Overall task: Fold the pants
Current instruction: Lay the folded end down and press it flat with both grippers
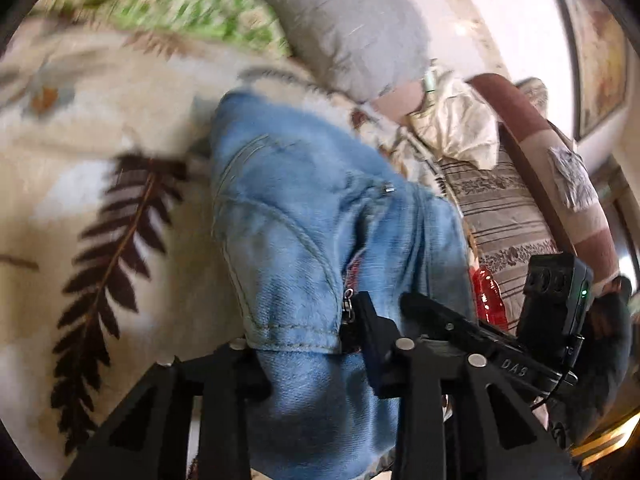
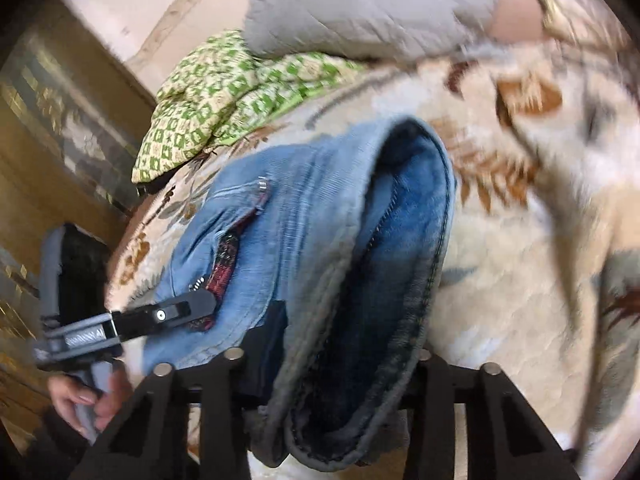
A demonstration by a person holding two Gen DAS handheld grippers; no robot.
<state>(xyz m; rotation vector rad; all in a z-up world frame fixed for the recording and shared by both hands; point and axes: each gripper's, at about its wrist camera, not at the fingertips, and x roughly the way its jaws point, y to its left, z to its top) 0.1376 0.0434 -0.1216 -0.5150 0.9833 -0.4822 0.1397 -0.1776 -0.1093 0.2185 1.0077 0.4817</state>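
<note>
Between the fingers of the left gripper (image 1: pixel 308 364) sits a bunched edge of the light blue jeans (image 1: pixel 304 216), the jaws drawn in narrow and pinching the denim beside a zip pull. Ahead of that gripper the jeans lie on a cream blanket (image 1: pixel 100 128) printed with dark fern leaves, spread over a bed. To its right, the right gripper (image 2: pixel 340 372) is likewise drawn in on the denim, holding a folded part whose darker blue inner side and stitched seam gape open just in front of it. Beyond both grippers lie a grey pillow (image 1: pixel 340 28) and a green-and-cream patterned cushion (image 2: pixel 216 96). Off to the right of the left gripper are a striped cushion (image 1: pixel 504 216) and something red and glossy (image 1: pixel 488 296) I cannot make out. Everything is smeared with motion blur.
</note>
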